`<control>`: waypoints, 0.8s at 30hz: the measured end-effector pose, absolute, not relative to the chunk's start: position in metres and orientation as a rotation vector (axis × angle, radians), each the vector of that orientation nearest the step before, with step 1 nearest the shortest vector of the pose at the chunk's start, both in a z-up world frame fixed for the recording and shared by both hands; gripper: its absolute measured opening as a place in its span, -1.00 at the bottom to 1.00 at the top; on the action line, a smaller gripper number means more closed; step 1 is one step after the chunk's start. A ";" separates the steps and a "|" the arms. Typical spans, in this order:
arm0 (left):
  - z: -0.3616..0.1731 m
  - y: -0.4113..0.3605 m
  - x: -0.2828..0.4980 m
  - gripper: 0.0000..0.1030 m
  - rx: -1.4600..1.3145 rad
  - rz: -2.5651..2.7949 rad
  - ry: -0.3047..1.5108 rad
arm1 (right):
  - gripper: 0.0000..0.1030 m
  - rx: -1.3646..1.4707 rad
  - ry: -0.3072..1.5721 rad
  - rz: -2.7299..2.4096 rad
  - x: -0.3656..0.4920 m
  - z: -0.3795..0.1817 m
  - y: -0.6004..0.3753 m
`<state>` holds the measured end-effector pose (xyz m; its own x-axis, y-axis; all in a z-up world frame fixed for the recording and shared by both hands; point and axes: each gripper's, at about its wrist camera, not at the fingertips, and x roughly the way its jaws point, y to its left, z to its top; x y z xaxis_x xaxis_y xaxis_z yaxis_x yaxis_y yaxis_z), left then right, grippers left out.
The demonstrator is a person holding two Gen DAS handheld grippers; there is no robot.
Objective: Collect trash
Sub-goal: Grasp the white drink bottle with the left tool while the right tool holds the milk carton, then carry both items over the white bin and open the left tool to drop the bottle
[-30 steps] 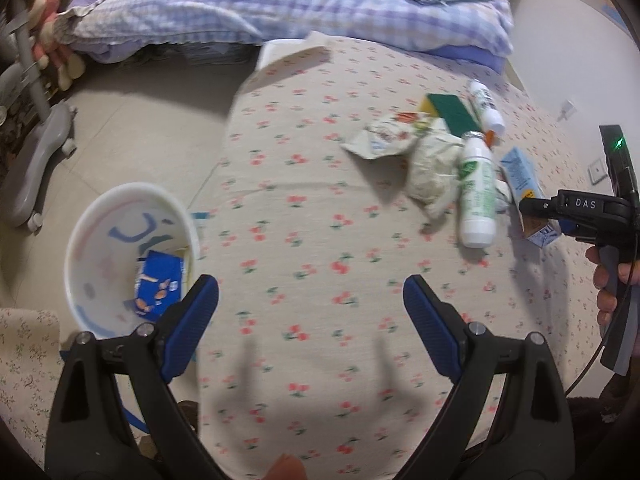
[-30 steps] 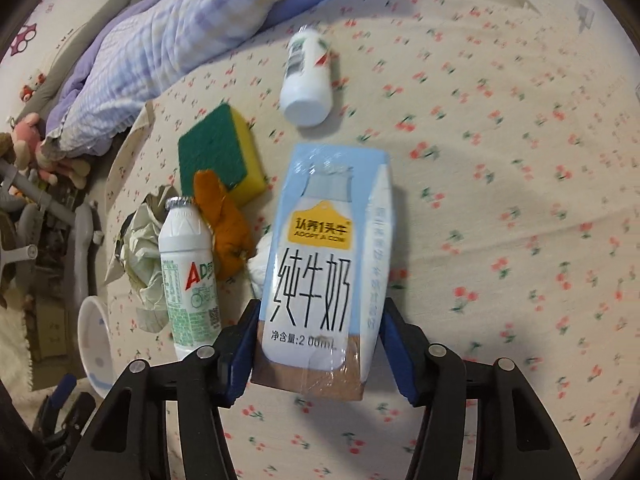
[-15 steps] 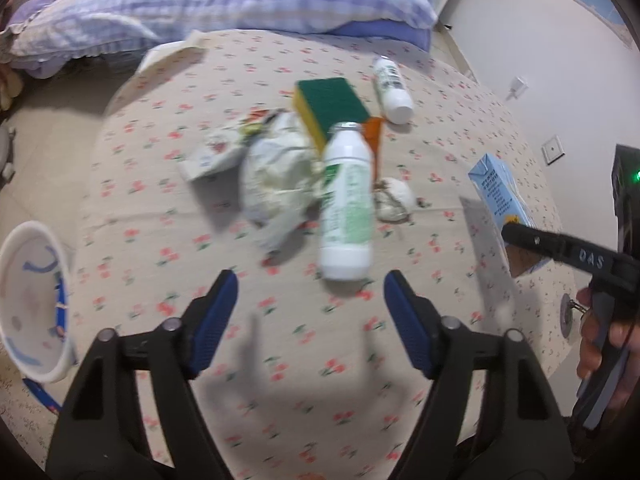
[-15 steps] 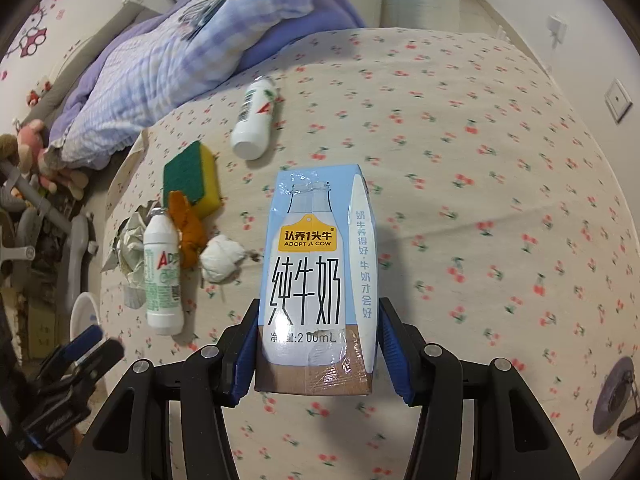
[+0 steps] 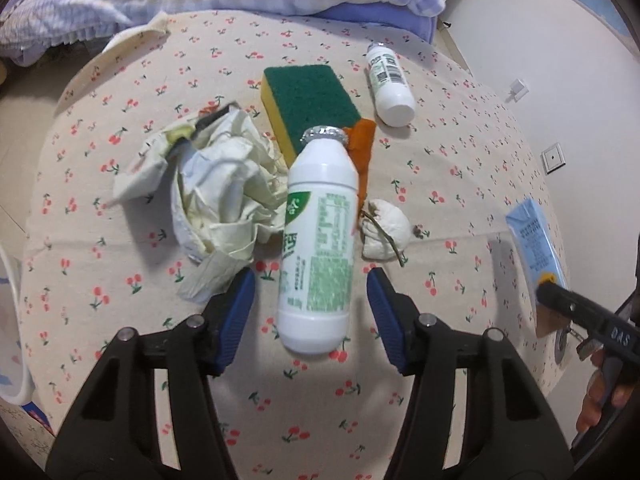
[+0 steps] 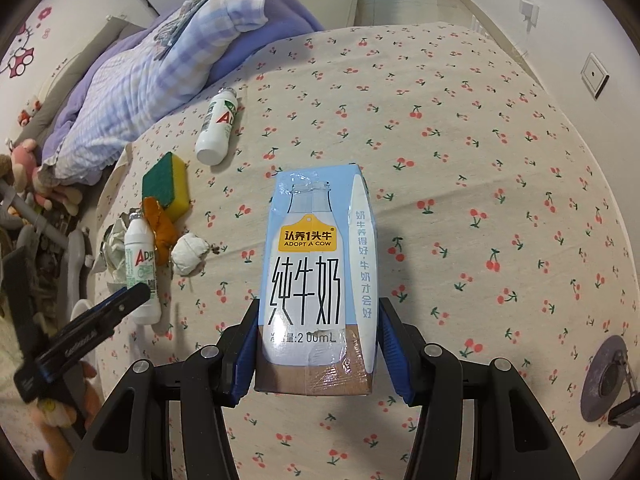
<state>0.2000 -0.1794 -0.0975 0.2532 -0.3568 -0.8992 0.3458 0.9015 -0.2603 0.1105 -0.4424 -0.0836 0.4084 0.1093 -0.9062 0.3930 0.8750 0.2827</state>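
A white drink bottle (image 5: 318, 240) with a green label lies on the cherry-print tablecloth (image 5: 440, 160). My left gripper (image 5: 310, 312) straddles its base. The jaws are closing, and a gap shows on both sides between the blue pads and the bottle. My right gripper (image 6: 316, 344) is shut on a light blue milk carton (image 6: 316, 264) and holds it upright above the cloth. The carton (image 5: 534, 240) also shows at the right edge of the left wrist view. Crumpled paper and a wrapper (image 5: 220, 192) lie just left of the bottle.
Behind the bottle lie a green and yellow sponge (image 5: 308, 100), an orange peel (image 5: 362, 144), a white paper wad (image 5: 384, 228) and a second white bottle (image 5: 390, 80). A white bin's rim (image 5: 6, 320) shows at the far left. A checked quilt (image 6: 152, 80) is piled beyond the table.
My left gripper moved from beside the bin over to the lying bottle, and its jaws narrowed around it. My right gripper carried the carton up and away from the pile.
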 end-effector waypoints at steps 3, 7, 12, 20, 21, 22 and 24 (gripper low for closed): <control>-0.104 -0.179 0.203 -0.04 -0.029 -0.473 1.244 | 0.08 0.499 1.155 -0.192 0.109 -0.086 -0.444; -0.106 -0.179 0.202 -0.21 -0.038 -0.483 1.252 | 0.08 0.495 1.160 -0.199 0.106 -0.086 -0.446; -0.096 -0.180 0.193 -0.22 -0.007 -0.499 1.228 | 0.08 0.498 1.144 -0.206 0.102 -0.082 -0.448; -0.072 -0.171 0.173 -0.23 0.007 -0.538 1.194 | 0.08 0.519 1.085 -0.179 0.098 -0.064 -0.440; -0.069 -0.168 0.170 -0.23 0.006 -0.547 1.191 | 0.08 0.517 1.080 -0.172 0.099 -0.062 -0.437; -0.065 -0.165 0.167 -0.23 0.002 -0.554 1.187 | 0.08 0.515 1.076 -0.165 0.099 -0.060 -0.434; -0.059 -0.158 0.162 -0.23 -0.005 -0.560 1.177 | 0.08 0.508 1.066 -0.148 0.100 -0.056 -0.427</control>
